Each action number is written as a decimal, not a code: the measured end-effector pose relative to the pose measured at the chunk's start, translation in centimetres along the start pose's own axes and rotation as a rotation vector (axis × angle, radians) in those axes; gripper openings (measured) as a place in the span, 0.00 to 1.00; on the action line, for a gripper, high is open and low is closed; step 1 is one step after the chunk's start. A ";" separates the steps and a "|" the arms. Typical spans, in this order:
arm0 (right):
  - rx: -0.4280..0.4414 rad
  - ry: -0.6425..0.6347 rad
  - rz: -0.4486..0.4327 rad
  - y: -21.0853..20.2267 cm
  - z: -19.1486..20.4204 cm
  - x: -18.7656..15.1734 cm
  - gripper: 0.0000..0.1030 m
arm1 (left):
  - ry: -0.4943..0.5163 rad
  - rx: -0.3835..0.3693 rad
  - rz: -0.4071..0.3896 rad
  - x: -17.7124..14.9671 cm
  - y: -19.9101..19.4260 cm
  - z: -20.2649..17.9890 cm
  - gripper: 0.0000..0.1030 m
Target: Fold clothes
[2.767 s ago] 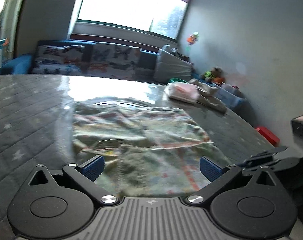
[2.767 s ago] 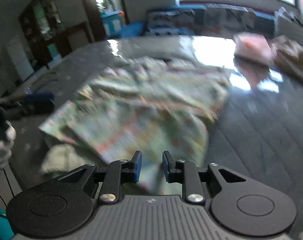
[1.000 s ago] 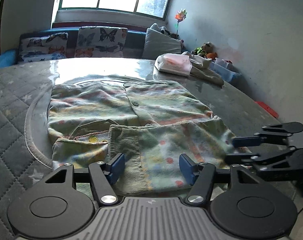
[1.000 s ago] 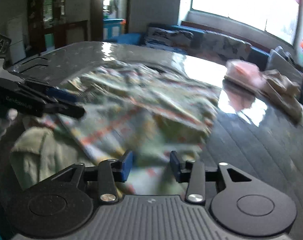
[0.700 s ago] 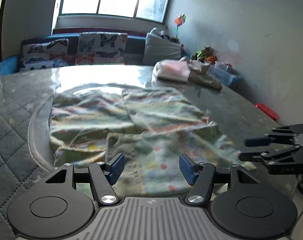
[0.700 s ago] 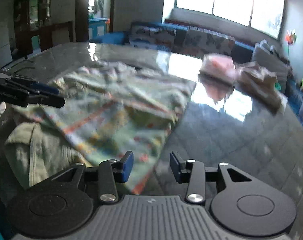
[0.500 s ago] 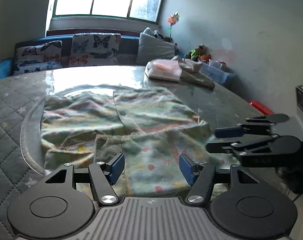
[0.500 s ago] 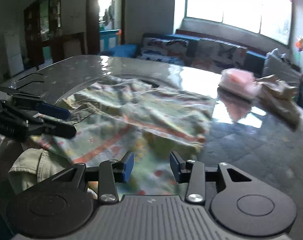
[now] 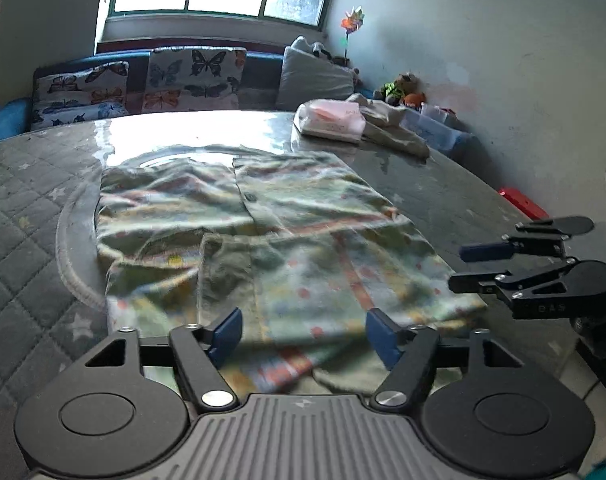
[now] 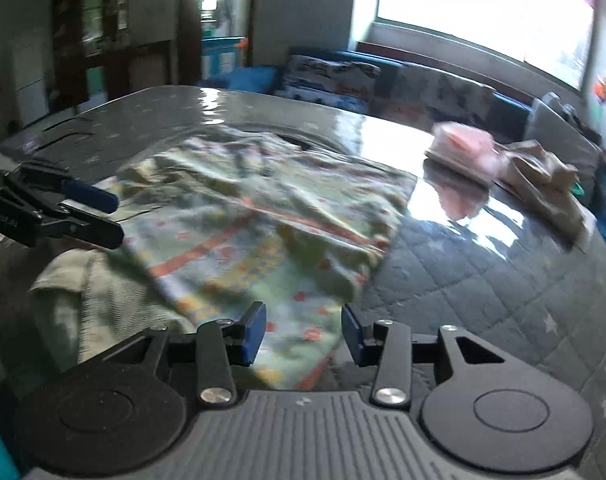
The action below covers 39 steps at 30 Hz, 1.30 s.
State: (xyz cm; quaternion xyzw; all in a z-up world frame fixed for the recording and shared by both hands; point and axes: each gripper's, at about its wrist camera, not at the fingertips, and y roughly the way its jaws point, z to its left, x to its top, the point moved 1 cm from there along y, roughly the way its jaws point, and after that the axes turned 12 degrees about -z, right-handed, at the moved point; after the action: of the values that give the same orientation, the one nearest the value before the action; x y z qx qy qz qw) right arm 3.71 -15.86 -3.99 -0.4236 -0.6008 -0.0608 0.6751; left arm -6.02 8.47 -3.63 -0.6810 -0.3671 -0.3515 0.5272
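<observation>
My left tool (image 9: 302, 332) gaping, pads clear of cloth, hovering at near edge of patterned shirt (image 9: 263, 216). Shirt spread on quilted table (image 9: 27, 208), lower part folded up over buttoned front. My right tool (image 9: 463, 266) spread apart too, holding nothing, near shirt's right near corner. Far right on table: pink folded garment (image 9: 331, 118) touching beige garment (image 9: 395, 130).

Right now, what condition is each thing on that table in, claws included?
Patterned garment: lying on the table, near part folded over, held by neither claw.
Left claw: open, empty.
Right claw: open, empty.
Pink bundle: folded, at the far edge.
Beige cloth: crumpled beside it.
</observation>
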 end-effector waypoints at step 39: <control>0.236 -0.234 -0.082 1.2 5.5 -0.5 0.53 | -0.239 -0.112 0.104 5.9 1.2 1.6 0.12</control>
State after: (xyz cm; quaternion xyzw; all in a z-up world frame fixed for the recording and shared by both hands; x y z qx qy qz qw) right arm 0.13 -11.75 -5.50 -0.3206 -0.6951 0.0323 0.6427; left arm -2.02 10.58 0.59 -0.7646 -0.3711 -0.2599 0.4583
